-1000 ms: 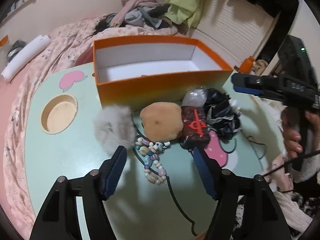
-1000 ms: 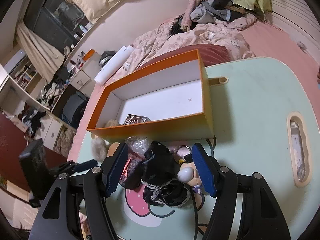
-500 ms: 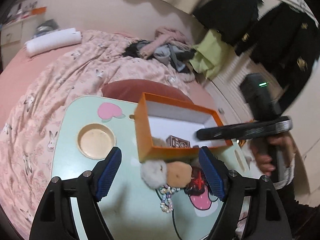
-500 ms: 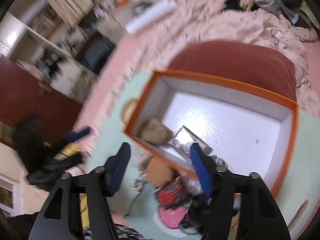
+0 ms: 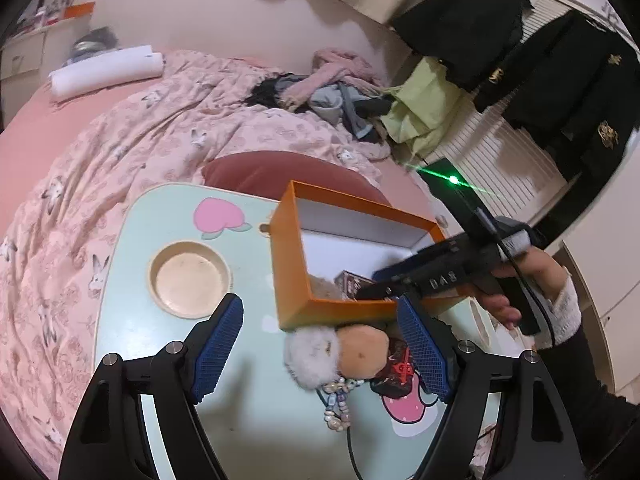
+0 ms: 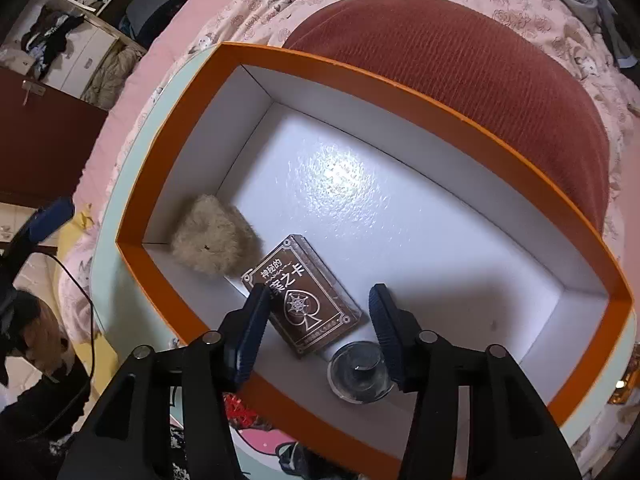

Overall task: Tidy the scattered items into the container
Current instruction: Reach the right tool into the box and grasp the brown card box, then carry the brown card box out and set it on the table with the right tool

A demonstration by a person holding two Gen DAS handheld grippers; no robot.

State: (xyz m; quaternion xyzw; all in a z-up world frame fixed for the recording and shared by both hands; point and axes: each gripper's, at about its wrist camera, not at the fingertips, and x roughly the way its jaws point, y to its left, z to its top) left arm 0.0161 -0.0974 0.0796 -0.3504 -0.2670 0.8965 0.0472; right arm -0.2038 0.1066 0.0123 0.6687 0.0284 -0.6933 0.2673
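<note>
An orange box (image 6: 188,92) with a white inside stands on the mint table (image 5: 132,340). In it lie a beige fluffy ball (image 6: 214,236), a brown card deck (image 6: 304,296) and a clear round thing (image 6: 358,368). My right gripper (image 6: 316,324) hangs over the box's near end and points down, half open, its pads touching nothing. The left wrist view shows the right gripper (image 5: 378,286) reaching in over the rim. My left gripper (image 5: 320,354) stands open above a grey pompom (image 5: 310,356), a tan plush (image 5: 362,354), a dark red pouch (image 5: 398,372) and a bead string (image 5: 338,404).
A round cup recess (image 5: 188,280) sits in the table left of the box. A black cable (image 5: 352,452) runs across the near table. A red cushion (image 6: 480,80) and a pink quilt (image 5: 120,140) lie behind the box. A hand (image 5: 504,304) grips the right tool.
My right gripper left the black items in front of the box, swung over the box and tipped down, its jaws narrower. My left gripper drew back and up from the scattered items.
</note>
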